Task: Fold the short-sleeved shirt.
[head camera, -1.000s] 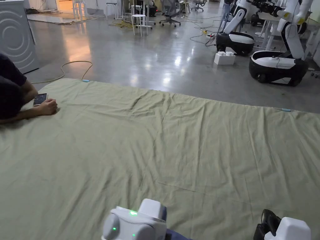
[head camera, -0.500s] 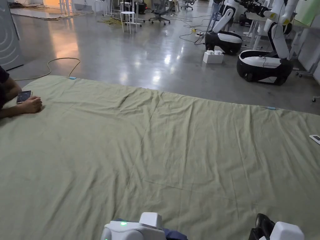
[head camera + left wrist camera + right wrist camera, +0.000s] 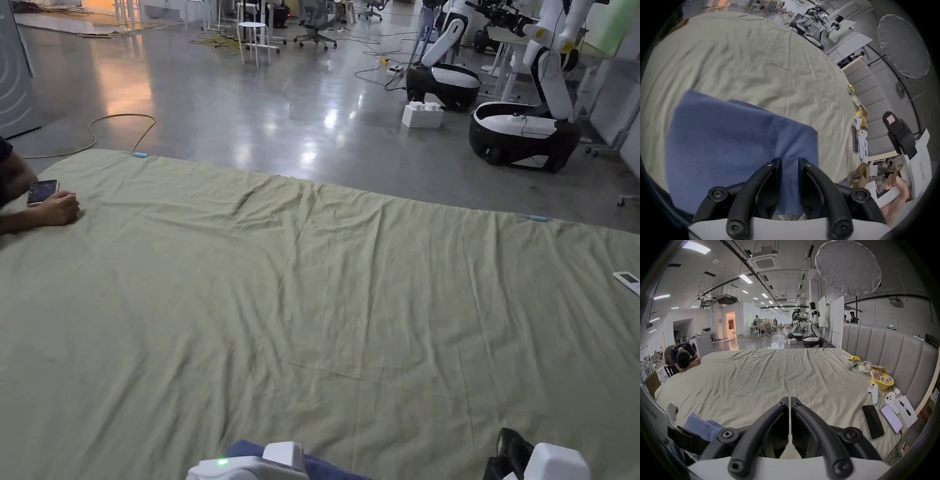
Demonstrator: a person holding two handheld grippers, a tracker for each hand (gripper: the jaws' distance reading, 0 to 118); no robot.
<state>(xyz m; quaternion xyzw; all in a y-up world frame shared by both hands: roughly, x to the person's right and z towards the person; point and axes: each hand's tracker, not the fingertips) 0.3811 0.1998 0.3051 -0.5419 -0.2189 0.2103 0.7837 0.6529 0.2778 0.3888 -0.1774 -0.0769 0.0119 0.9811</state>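
The left claw (image 3: 789,162) is narrowly parted over the blue shirt (image 3: 737,142), cloth running between its jaws; whether they pinch it is hard to tell. The shirt lies folded on the green sheet (image 3: 325,300), just ahead of that claw. To its right, the right claw (image 3: 789,400) is closed on nothing, above bare sheet.

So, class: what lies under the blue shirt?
The blue shirt lies on the green sheet, which shows all around it. What the sheet itself covers cannot be seen. The left gripper is over the shirt's near edge, hiding the part below.
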